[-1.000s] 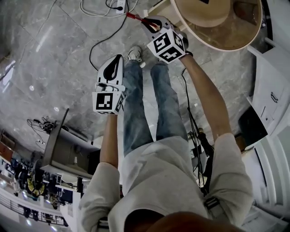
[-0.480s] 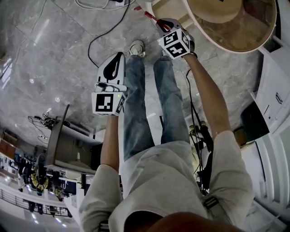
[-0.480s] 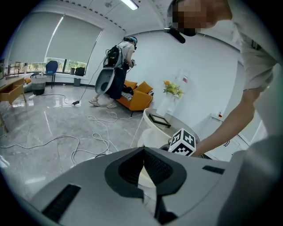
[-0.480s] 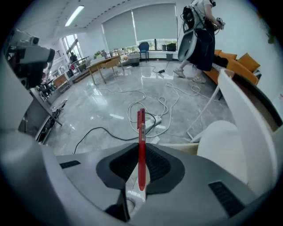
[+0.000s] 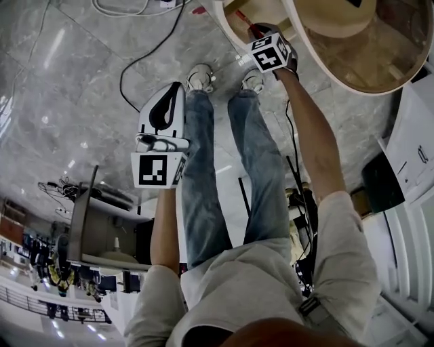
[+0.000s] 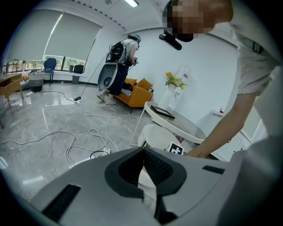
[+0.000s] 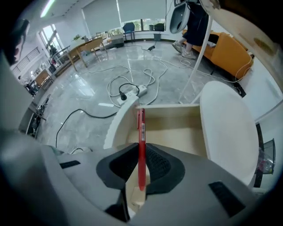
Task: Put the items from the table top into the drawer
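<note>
A red pen [image 7: 141,141] stands upright between the pads of my right gripper [image 7: 141,170], which is shut on it. The pen's upper end hangs over the open beige drawer [image 7: 177,130] under the round table [image 7: 230,132]. In the head view the right gripper [image 5: 255,28] reaches forward to the drawer [image 5: 263,10], with the pen [image 5: 239,15] pointing into it. My left gripper [image 5: 179,87] hangs above the floor beside the person's left leg, away from the table. Its jaws [image 6: 143,154] meet with nothing between them.
White cables and a power strip [image 7: 131,92] lie on the grey marble floor in front of the drawer. A framed dark item [image 6: 162,111] lies on the round table top [image 6: 181,126]. A white cabinet [image 5: 413,142] stands at the right; an orange sofa [image 6: 139,90] and a person stand far off.
My right gripper has carried the red pen forward, from beside the table's edge to over the open drawer. The left gripper has barely moved.
</note>
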`<state>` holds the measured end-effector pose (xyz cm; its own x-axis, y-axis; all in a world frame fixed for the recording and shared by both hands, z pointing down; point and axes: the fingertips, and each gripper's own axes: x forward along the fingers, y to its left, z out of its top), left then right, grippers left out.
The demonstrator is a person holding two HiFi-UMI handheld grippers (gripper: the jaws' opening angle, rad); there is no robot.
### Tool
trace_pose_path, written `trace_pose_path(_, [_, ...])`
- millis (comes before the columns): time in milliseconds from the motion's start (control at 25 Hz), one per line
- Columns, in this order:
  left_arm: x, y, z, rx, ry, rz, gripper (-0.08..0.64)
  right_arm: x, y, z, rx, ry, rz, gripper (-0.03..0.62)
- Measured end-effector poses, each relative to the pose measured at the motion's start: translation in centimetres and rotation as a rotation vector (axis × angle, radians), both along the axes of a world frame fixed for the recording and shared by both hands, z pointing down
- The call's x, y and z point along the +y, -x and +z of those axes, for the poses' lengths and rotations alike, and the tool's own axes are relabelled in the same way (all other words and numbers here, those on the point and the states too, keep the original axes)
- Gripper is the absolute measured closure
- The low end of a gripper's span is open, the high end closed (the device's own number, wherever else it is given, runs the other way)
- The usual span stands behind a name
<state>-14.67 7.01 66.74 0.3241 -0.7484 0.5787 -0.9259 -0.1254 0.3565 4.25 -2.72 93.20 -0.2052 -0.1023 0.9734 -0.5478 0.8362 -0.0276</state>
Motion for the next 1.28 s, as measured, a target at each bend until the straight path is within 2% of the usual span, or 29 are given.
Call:
trace_pose_path(280, [1.0, 0.4, 3.5, 0.009, 0.036, -0.035, 0.545, -0.6, -1.4, 7.4, 0.107, 0.032, -0.032, 0.525])
trace_pose_path(600, [1.5, 1.5, 5.4, 0.004, 0.051, -0.072, 0.545, -0.4, -0.7, 10.3, 0.129, 0.044, -0.065, 0.521])
trace_pose_path(680, [1.7, 1.5, 5.3, -0.01, 0.046, -0.051, 0.545, 0.1, -0.6, 10.3, 0.126, 0.063, -0.068, 0.466])
trace_pose_path(720, [1.7, 1.4, 5.2, -0.016, 0.043, -0.039, 0.545, 0.3, -0.7, 10.2, 0.125, 0.069, -0.063, 0.461])
trace_pose_path(840, [0.9, 1.2, 4.1, -0.014, 0.026, -0.028, 0.545, 0.0, -1.0, 9.0, 0.119, 0.054, -0.046, 0.448])
trace_pose_path(960, [0.0, 0.8, 2.6, -0.001, 0.015, -0.029, 0.545, -0.5, -0.7, 6.5, 0.088, 0.021, -0.028, 0.467])
trace_pose_path(1120, [-0.8, 0.2, -0.2, -0.005, -0.013, -0.001, 0.545, -0.7, 1.0, 1.1, 0.002, -0.027, 0.014, 0.53])
trace_pose_path(1280, [-1.9, -0.6, -3.5, -0.006, -0.045, 0.028, 0.545, -0.5, 2.6, -5.7, -0.099, -0.074, 0.064, 0.557])
